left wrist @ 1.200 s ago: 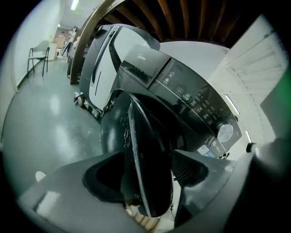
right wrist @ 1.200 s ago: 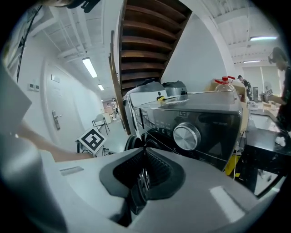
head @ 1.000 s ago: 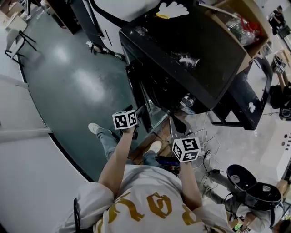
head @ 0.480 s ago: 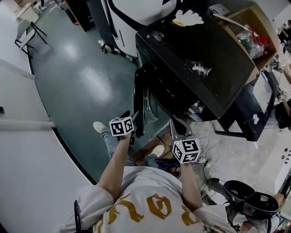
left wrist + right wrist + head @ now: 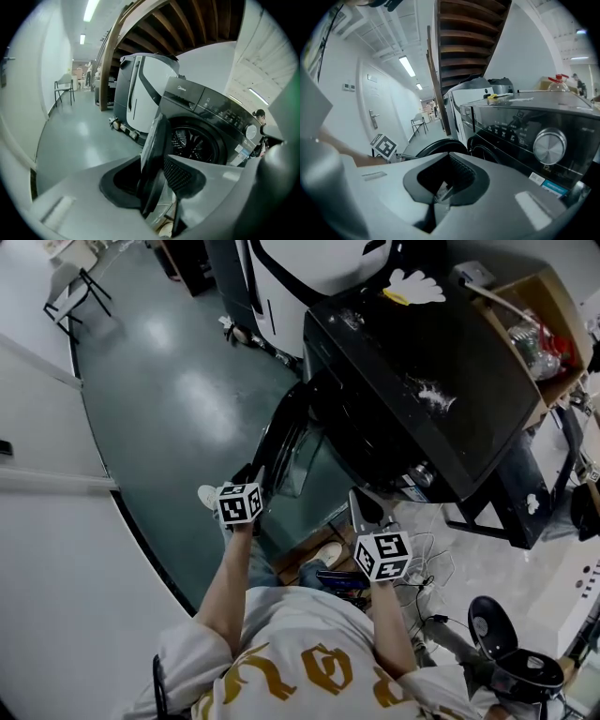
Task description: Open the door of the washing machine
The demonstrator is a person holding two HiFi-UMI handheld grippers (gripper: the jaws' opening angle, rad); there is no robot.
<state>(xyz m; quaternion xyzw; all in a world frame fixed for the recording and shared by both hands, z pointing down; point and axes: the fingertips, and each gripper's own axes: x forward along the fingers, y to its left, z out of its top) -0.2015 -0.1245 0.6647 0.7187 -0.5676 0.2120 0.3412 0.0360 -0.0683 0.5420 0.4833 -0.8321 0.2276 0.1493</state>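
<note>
The washing machine point(image 5: 412, 399) is a black front-loader with a flat glossy top and a row of buttons beside a silver dial point(image 5: 550, 146). Its round door point(image 5: 281, 442) stands partly open, swung away from the front of the machine, so the steel drum point(image 5: 192, 143) shows in the opening. The left gripper point(image 5: 251, 474) is at the free edge of the door. Its jaws are closing on the dark rim, which stands between them, and the ribbed pad point(image 5: 183, 173) lies against that rim. The right gripper point(image 5: 364, 502) hangs in front of the machine's control panel, apart from it. Its jaws stand almost together, with only a narrow slit between them and nothing in it.

From the head view the hinge of the door is hidden under the machine's top. In the left gripper view the lower part of the door is cut off by the jaws, and I cannot make out a handle. A yellow and white thing point(image 5: 412, 287) on the machine's top is too small to name.

A white appliance point(image 5: 140, 93) stands just beside the machine, on the door's side. In front of the machine the green floor point(image 5: 169, 409) is open. The person's shoe point(image 5: 208, 495) is near the door, and cables point(image 5: 427, 545) lie near the machine's other front corner.
</note>
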